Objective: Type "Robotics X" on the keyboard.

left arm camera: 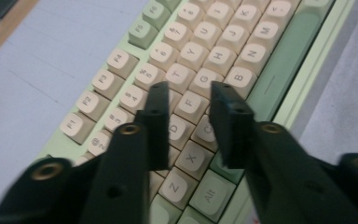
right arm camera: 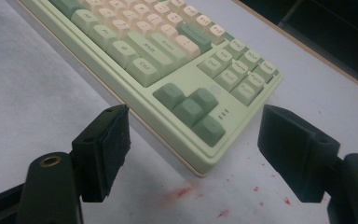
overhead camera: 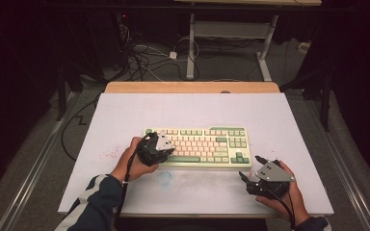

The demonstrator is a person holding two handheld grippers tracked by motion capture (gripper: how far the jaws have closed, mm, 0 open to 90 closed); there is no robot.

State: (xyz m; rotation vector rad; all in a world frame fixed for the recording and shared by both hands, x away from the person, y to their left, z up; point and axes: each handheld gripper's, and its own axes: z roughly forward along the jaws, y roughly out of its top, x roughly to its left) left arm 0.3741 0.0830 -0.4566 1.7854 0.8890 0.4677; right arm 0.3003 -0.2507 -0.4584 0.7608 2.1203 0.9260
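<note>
A mint-green keyboard (overhead camera: 197, 144) with cream and green keys lies mid-table. My left gripper (overhead camera: 166, 153) hovers over its left end. In the left gripper view its jaws (left arm camera: 189, 91) stand partly apart above the D, F and C keys of the keyboard (left arm camera: 186, 60), and nothing is pinched between them. My right gripper (overhead camera: 250, 166) rests near the table's front right, just off the keyboard's near right corner. In the right gripper view its jaws (right arm camera: 196, 121) are wide apart, framing the arrow keys and corner of the keyboard (right arm camera: 168, 60) without touching it.
The keyboard lies on a white sheet (overhead camera: 125, 115) over a wooden table whose far edge (overhead camera: 192, 87) shows. A blue smudge (overhead camera: 165, 178) and red specks (overhead camera: 108, 155) mark the sheet. Cables and desk legs (overhead camera: 191, 53) are on the floor beyond.
</note>
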